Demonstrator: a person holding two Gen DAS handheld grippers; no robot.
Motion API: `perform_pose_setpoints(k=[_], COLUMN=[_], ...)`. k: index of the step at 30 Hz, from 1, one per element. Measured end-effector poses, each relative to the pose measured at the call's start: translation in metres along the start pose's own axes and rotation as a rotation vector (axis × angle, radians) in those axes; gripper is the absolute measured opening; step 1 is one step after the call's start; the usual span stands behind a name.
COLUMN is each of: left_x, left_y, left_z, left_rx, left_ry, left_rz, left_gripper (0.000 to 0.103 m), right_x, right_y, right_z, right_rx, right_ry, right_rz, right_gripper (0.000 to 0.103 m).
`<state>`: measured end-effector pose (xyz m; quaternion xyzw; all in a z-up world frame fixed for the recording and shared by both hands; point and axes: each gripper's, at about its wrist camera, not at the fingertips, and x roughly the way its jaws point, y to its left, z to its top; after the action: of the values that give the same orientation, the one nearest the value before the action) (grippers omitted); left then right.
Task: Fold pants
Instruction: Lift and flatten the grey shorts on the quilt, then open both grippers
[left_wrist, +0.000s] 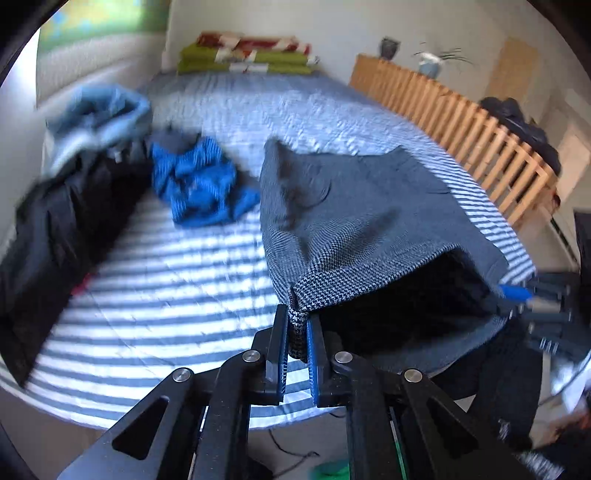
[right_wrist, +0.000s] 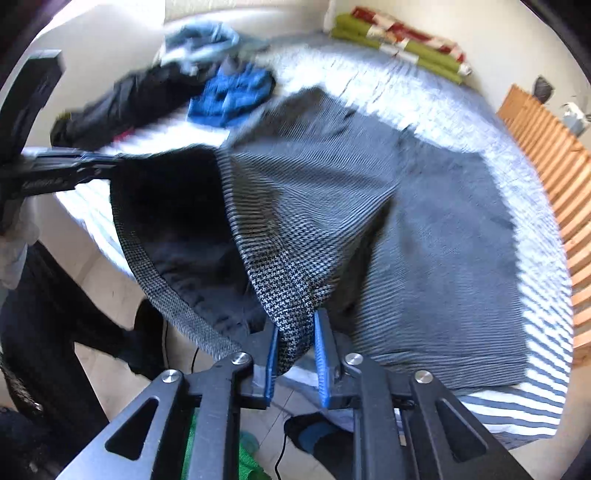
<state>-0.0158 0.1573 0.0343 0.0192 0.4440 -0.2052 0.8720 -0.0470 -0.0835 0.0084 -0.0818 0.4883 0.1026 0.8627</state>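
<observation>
Grey houndstooth pants (left_wrist: 351, 206) lie on the striped bed, their waistband lifted at the near edge so the dark lining gapes. My left gripper (left_wrist: 297, 314) is shut on one corner of the waistband, the cloth pinched between its blue pads. In the right wrist view the same pants (right_wrist: 424, 221) spread away over the bed, and my right gripper (right_wrist: 295, 325) is shut on the other waistband corner. The left gripper (right_wrist: 92, 166) shows there at the left edge, holding the far end of the waistband. The right gripper (left_wrist: 517, 293) appears blurred at the right edge of the left wrist view.
A blue garment (left_wrist: 203, 184), a black garment (left_wrist: 66, 221) and a light blue one (left_wrist: 99, 114) are piled at the bed's left side. Green and red folded bedding (left_wrist: 247, 55) lies at the head. A wooden slatted rail (left_wrist: 461, 125) runs along the right.
</observation>
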Motion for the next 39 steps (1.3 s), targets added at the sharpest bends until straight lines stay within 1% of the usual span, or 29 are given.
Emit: perform_pose_setpoints(k=[1, 2, 3, 5, 6, 7, 9, 11, 12, 14, 16, 17, 18, 19, 21, 23, 24, 25, 27, 28, 29, 30, 32, 34, 35, 36, 37, 38, 39], left_x=[-0.006, -0.007, -0.002, 0.015, 0.019, 0.023, 0.018, 0.011, 0.009, 0.012, 0.025, 0.036, 0.049, 0.059, 0.084, 0.104, 0.111, 0.115, 0.108, 0.101, 0.09, 0.083, 0.073, 0.073, 0.076, 0.081, 0.09, 0.096, 0.105], left_y=[-0.007, -0.011, -0.016, -0.017, -0.015, -0.012, -0.005, -0.001, -0.001, -0.006, -0.01, -0.014, -0.019, -0.025, -0.035, -0.033, -0.031, -0.03, -0.031, -0.036, -0.045, -0.055, -0.078, -0.107, -0.121, -0.137, -0.155, -0.17, -0.189], left_z=[-0.005, -0.009, -0.017, -0.034, -0.04, -0.043, -0.039, -0.025, -0.017, 0.001, 0.016, 0.022, 0.026, 0.027, 0.018, 0.004, -0.001, -0.005, -0.001, 0.003, 0.011, 0.016, 0.028, 0.042, 0.048, 0.053, 0.058, 0.061, 0.065], left_rx=[0.049, 0.078, 0.1, 0.115, 0.113, 0.098, 0.053, 0.008, 0.005, 0.026, 0.027, 0.013, 0.012, 0.032, 0.072, 0.068, 0.064, 0.054, 0.039, 0.045, 0.059, 0.074, 0.112, 0.146, 0.157, 0.169, 0.185, 0.195, 0.207], left_ry=[-0.004, 0.013, 0.062, 0.174, 0.196, 0.216, 0.207, 0.166, 0.145, 0.112, 0.112, 0.124, 0.149, 0.169, 0.232, 0.302, 0.327, 0.343, 0.322, 0.299, 0.263, 0.241, 0.204, 0.182, 0.179, 0.178, 0.179, 0.179, 0.183], left_rz=[0.014, 0.016, 0.005, -0.008, -0.007, -0.008, -0.038, -0.077, -0.083, -0.076, -0.099, -0.125, -0.152, -0.159, -0.136, -0.116, -0.114, -0.119, -0.102, -0.086, -0.088, -0.102, -0.124, -0.166, -0.198, -0.227, -0.253, -0.265, -0.288], left_gripper=[0.011, 0.012, 0.018, 0.027, 0.027, 0.027, 0.027, 0.027, 0.027, 0.027, 0.027, 0.027, 0.027, 0.027, 0.027, 0.027, 0.027, 0.027, 0.027, 0.027, 0.027, 0.028, 0.03, 0.03, 0.031, 0.031, 0.031, 0.031, 0.031], right_x=[-0.007, -0.008, -0.005, 0.014, 0.026, 0.035, 0.036, 0.026, 0.017, 0.001, -0.004, -0.001, 0.002, 0.013, 0.032, 0.06, 0.072, 0.078, 0.072, 0.06, 0.051, 0.035, 0.011, -0.012, -0.019, -0.026, -0.031, -0.031, -0.028], right_y=[-0.003, -0.004, -0.003, 0.001, 0.001, -0.001, -0.01, -0.021, -0.026, -0.037, -0.041, -0.042, -0.037, -0.034, -0.023, -0.015, -0.011, -0.007, -0.012, -0.022, -0.032, -0.051, -0.079, -0.118, -0.134, -0.153, -0.173, -0.194, -0.211], right_z=[-0.001, -0.003, -0.008, -0.023, -0.032, -0.038, -0.041, -0.037, -0.033, -0.02, -0.005, 0.004, 0.01, 0.015, 0.014, 0.008, 0.005, 0.0, -0.003, -0.003, -0.002, -0.002, -0.006, -0.013, -0.017, -0.024, -0.031, -0.038, -0.044], right_rx=[-0.003, -0.022, -0.058, -0.128, -0.155, -0.155, -0.116, -0.067, -0.045, 0.026, 0.09, 0.122, 0.135, 0.139, 0.122, 0.088, 0.067, 0.044, 0.04, 0.07, 0.099, 0.148, 0.205, 0.269, 0.297, 0.329, 0.366, 0.397, 0.423], right_ry=[-0.013, -0.003, 0.021, 0.086, 0.142, 0.19, 0.212, 0.191, 0.163, 0.074, 0.012, -0.021, -0.033, -0.029, 0.007, 0.092, 0.134, 0.158, 0.145, 0.12, 0.099, 0.06, 0.003, -0.052, -0.072, -0.097, -0.127, -0.138, -0.114], right_rz=[0.009, 0.012, 0.013, -0.02, -0.031, -0.014, 0.037, 0.085, 0.106, 0.169, 0.21, 0.22, 0.218, 0.202, 0.184, 0.195, 0.195, 0.197, 0.224, 0.261, 0.281, 0.288, 0.239, 0.119, 0.043, -0.045, -0.122, -0.167, -0.187], right_gripper=[0.015, 0.015, 0.015, 0.017, 0.017, 0.018, 0.018, 0.02, 0.024, 0.028, 0.028, 0.028, 0.028, 0.028, 0.028, 0.028, 0.028, 0.028, 0.028, 0.028, 0.028, 0.028, 0.029, 0.036, 0.043, 0.045, 0.045, 0.045, 0.045])
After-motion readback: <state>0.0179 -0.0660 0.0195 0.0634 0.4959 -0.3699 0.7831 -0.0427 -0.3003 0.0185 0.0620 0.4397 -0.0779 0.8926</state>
